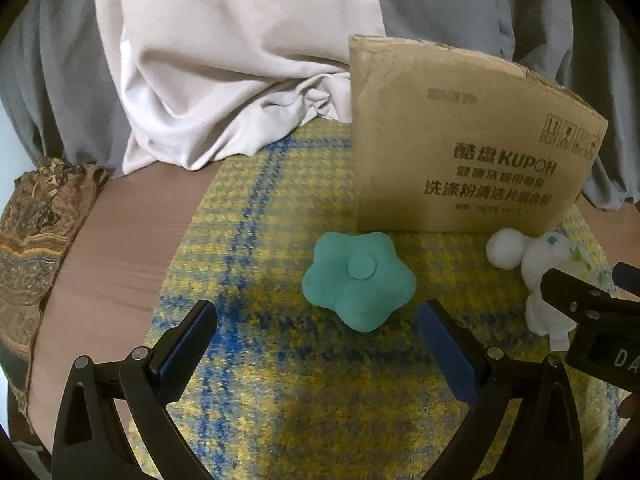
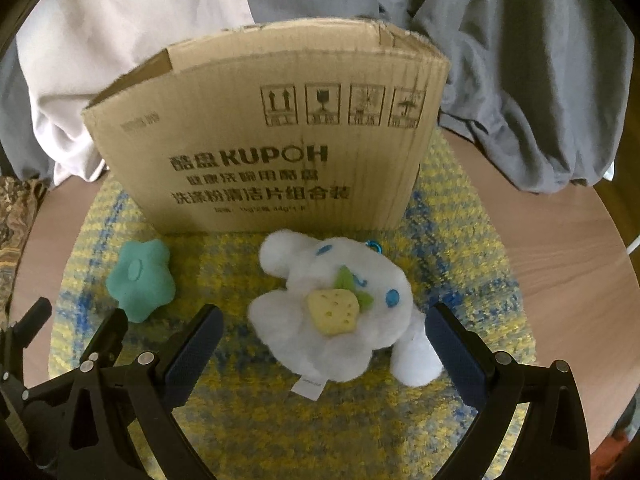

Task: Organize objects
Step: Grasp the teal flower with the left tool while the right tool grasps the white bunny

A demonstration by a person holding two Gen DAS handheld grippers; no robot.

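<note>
Both black two-finger grippers, left (image 1: 318, 328) and right (image 2: 323, 334), gape wide with blue ribbed pads gripping nothing above a nubbly yellow-and-blue woven mat (image 2: 460, 248), where a smooth teal star-shaped cushion (image 1: 358, 278) lies left of a fluffy white plush toy (image 2: 332, 304) before a corrugated cardboard box (image 2: 288, 148).

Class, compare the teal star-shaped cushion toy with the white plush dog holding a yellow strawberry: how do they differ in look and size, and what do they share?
The teal star-shaped cushion toy is one plain colour; the white plush dog carries blue eyes and a yellow strawberry. The star is smaller and flatter; the dog is bulkier, with limbs and a sewn tag. Both are soft and lie on the yellow-and-blue woven mat in front of the brown cardboard box.
</note>
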